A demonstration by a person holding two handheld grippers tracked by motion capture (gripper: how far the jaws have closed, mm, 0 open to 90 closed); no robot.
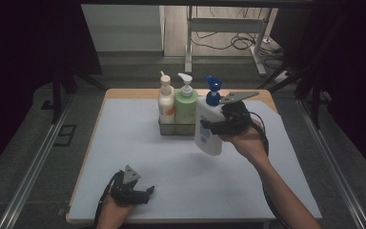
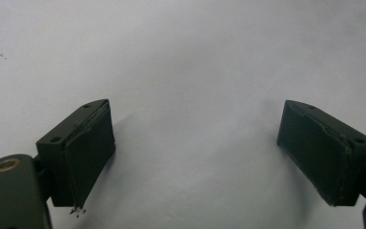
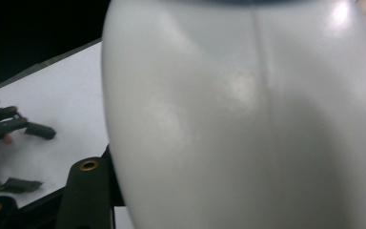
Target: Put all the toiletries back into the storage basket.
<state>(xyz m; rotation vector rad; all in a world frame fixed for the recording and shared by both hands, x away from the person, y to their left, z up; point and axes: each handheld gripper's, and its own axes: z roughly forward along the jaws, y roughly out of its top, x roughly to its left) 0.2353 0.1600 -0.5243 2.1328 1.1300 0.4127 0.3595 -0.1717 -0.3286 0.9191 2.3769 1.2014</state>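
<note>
A white pump bottle (image 1: 206, 128) with a blue pump head hangs tilted above the table, and my right gripper (image 1: 213, 126) is shut on its body. Its smooth white side (image 3: 248, 119) looms large in the right gripper view. Just to its left a grey metal caddy (image 1: 169, 128) holds a white bottle with an orange label (image 1: 166, 102) and a green bottle (image 1: 186, 105), both upright. My left gripper (image 1: 145, 193) rests low near the table's front left, open, and its two black pads (image 2: 93, 152) stand wide apart over bare mat.
A pale blue mat (image 1: 138, 152) covers the wooden table. The caddy stands at the back centre. Beyond the table's far edge are a desk frame (image 1: 224, 28) and floor cables. The left gripper (image 3: 14, 129) lies far off in the right gripper view.
</note>
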